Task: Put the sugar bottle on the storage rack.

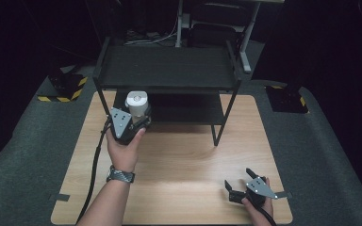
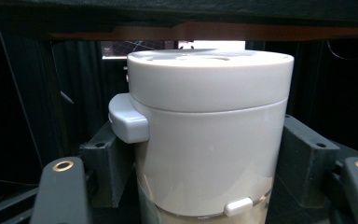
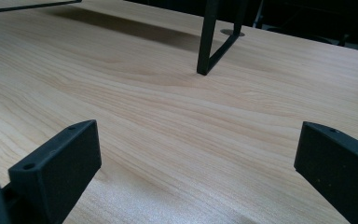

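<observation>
A white cylindrical container (image 1: 137, 103) with a lid and a side tab is held at the front left of the black two-tier shelf (image 1: 167, 66), just under its upper tier. My left gripper (image 1: 133, 121) is shut on it; in the left gripper view the container (image 2: 205, 140) sits between both black pads (image 2: 107, 163), pressed on each side. My right gripper (image 1: 238, 181) rests low near the table's front right edge, jaws wide apart with nothing between them; in the right gripper view its pads (image 3: 60, 163) frame bare wood.
The wooden table (image 1: 179, 165) lies on grey carpet. The shelf's front right leg (image 3: 209, 37) stands ahead of the right gripper. Yellow-black striped blocks (image 1: 68, 87) sit on the floor at both back corners.
</observation>
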The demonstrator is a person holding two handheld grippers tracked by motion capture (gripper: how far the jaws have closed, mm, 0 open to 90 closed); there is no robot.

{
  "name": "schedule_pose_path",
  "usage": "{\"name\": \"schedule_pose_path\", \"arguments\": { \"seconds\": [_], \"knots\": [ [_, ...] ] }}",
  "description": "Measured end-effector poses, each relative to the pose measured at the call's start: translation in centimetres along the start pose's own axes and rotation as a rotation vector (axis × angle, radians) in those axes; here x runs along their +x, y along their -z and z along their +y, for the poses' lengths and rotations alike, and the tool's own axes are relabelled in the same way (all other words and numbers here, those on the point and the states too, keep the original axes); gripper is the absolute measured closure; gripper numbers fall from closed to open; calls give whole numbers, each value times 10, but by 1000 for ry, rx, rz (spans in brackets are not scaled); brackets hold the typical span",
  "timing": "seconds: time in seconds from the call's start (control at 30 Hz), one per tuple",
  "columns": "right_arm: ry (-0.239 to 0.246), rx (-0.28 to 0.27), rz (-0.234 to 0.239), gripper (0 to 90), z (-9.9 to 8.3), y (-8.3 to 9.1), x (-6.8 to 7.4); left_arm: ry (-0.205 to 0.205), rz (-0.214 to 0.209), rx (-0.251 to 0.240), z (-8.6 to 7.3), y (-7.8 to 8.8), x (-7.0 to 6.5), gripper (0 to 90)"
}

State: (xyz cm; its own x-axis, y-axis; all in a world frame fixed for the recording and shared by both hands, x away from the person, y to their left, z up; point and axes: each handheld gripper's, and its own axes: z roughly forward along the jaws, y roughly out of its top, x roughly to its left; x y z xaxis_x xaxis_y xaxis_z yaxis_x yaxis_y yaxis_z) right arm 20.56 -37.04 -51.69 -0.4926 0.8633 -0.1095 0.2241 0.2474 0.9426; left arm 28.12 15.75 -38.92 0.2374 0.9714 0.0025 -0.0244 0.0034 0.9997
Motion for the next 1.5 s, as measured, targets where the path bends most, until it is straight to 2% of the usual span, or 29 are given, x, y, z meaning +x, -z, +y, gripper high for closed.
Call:
{"name": "schedule_pose_path", "arguments": {
  "seconds": [0.27,0.53,0.8,0.97,1.27,1.5],
  "knots": [
    [-1,-2,2,0,0,0,0,14,21,10,3,-18,2,286],
    [-1,-4,6,1,-1,0,-1,4,45,29,7,-38,3,286],
    [-5,-10,9,0,-2,1,-2,12,60,32,0,-54,2,286],
    [-4,-9,8,0,-2,1,-2,18,65,28,-2,-60,2,286],
    [-5,-10,7,1,-2,1,-2,-10,67,47,-4,-67,1,286],
    [-3,-10,6,0,-2,1,-1,3,58,45,-5,-68,2,283]
  ]
}}
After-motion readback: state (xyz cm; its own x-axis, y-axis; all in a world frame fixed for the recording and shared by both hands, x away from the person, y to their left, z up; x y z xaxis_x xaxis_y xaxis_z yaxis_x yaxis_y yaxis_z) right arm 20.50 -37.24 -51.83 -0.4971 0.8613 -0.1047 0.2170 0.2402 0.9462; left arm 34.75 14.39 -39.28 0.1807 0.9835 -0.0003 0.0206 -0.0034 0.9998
